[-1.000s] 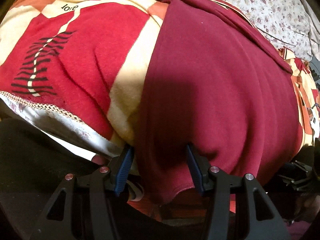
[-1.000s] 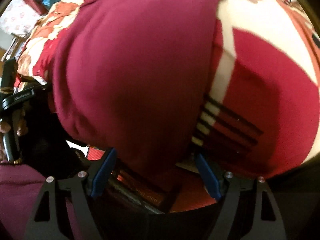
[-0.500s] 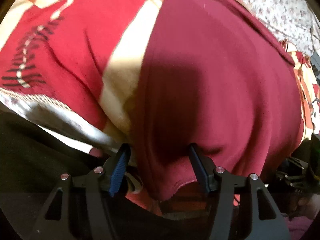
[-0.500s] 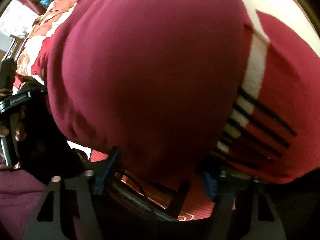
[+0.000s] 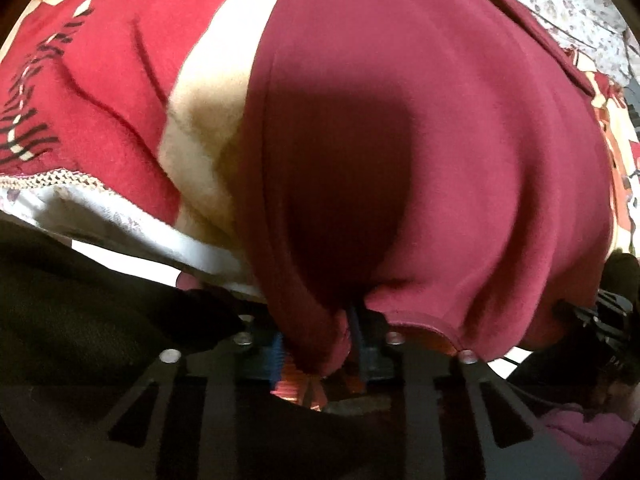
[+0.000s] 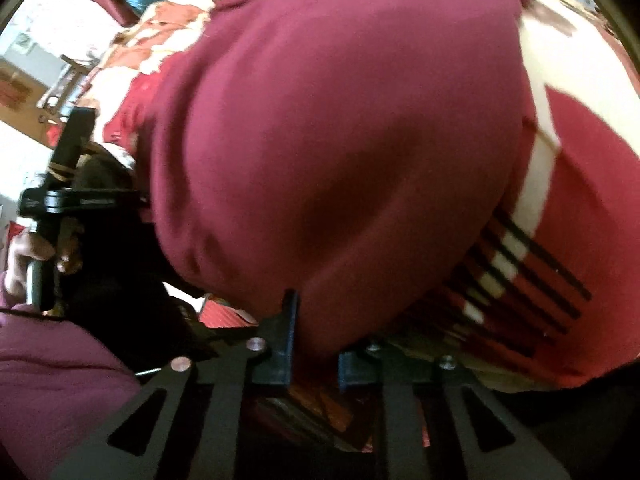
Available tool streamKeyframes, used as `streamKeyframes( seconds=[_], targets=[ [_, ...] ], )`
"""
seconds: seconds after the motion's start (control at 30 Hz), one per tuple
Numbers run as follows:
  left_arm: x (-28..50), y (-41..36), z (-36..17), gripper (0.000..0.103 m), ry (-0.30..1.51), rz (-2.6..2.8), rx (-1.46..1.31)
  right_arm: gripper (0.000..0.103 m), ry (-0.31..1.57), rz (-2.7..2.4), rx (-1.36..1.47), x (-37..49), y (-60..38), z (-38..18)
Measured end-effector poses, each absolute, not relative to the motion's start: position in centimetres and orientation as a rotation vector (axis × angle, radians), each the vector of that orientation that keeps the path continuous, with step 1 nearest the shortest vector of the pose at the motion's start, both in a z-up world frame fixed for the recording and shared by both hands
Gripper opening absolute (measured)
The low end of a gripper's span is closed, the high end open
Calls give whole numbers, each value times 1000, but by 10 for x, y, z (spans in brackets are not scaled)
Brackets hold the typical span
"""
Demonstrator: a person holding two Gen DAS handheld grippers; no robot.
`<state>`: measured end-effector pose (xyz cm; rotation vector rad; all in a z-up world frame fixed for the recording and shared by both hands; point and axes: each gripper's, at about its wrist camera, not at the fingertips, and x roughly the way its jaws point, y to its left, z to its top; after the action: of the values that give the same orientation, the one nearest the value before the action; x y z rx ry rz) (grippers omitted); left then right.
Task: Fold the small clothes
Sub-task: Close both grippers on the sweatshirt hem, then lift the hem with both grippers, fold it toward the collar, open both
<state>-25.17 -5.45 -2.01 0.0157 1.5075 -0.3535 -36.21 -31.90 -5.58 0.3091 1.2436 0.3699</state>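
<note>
Pinching the near hem of the maroon garment [image 5: 420, 128], the left gripper [image 5: 316, 350] has its blue pads pressed onto a bunched fold between them; the cloth spreads forward from the jaws over a red-and-cream blanket [image 5: 120, 80]. From the right wrist, the right gripper [image 6: 314, 350] likewise clamps the hem at its own corner, the garment [image 6: 340, 140] ballooning ahead of the jaws (this view is blurred). To fold cleanly, I judge both corners should rise level and travel forward together, keeping the hem taut.
</note>
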Motion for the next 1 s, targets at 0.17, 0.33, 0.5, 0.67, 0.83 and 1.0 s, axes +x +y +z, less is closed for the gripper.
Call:
streamKeyframes(
  seconds=[0.17, 0.33, 0.5, 0.67, 0.83, 1.0],
  targets=[
    [-261, -44, 1, 0, 1464, -386, -27, 12, 1188, 426, 367, -365, -325, -34],
    [-265, -35, 38, 0, 1372, -416, -75, 12, 1116, 483, 437, -364, -334, -6],
    [-256, -25, 77, 0, 1265, -450, -146, 12, 1004, 522, 526, -356, -352, 26],
    [-241, -24, 92, 0, 1150, -448, -156, 12, 913, 498, 556, -351, -375, 46],
    [-225, -37, 106, 0, 1058, -415, -136, 12, 832, 424, 586, -340, -396, 59],
    [-209, -47, 118, 0, 999, -393, -136, 12, 776, 377, 612, -333, -416, 67]
  ],
)
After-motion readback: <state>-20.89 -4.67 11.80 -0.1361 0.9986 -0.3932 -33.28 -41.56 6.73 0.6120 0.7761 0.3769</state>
